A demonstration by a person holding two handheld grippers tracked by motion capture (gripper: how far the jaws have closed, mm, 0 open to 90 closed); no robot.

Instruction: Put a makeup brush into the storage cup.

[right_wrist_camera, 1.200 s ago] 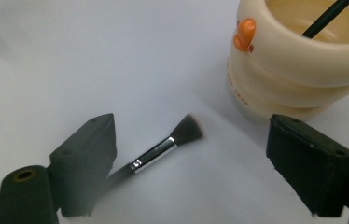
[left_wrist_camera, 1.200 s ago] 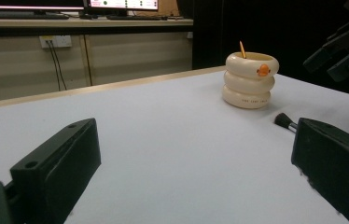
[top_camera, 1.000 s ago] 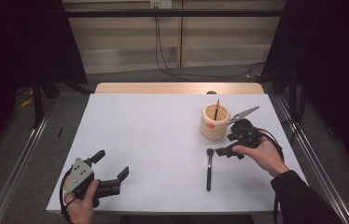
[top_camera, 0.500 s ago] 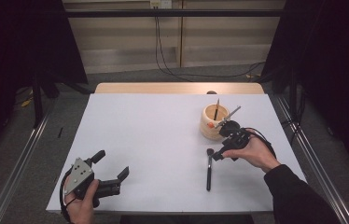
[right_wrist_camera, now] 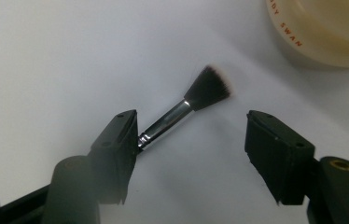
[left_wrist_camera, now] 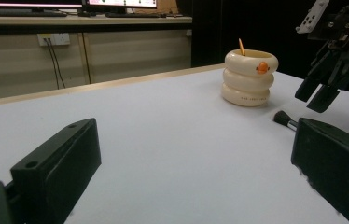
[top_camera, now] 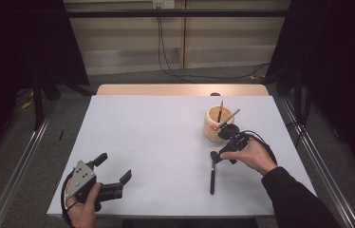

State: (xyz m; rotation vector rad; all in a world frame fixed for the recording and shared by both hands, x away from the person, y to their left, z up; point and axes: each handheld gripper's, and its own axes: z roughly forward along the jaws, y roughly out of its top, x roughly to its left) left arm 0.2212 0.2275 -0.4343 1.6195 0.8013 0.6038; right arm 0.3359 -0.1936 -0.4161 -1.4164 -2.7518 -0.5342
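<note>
At the bench's [top_camera: 166,142] near left corner the left gripper [top_camera: 116,173] rests in the person's left hand [top_camera: 83,209], its jaws spread wide with nothing between them. Farther in, toward the right edge, a black makeup brush [top_camera: 212,171] lies flat on the white surface, bristles pointing to the far edge. The right gripper [top_camera: 217,157], held in the right hand [top_camera: 251,154], hovers over the brush's bristle end; its jaws are about half open and have just been closing, the silver ferrule [right_wrist_camera: 165,122] lying between them, one jaw right at the ferrule, the other well apart from it. Just beyond stands a cream ringed holder [top_camera: 217,124] with thin sticks upright inside.
</note>
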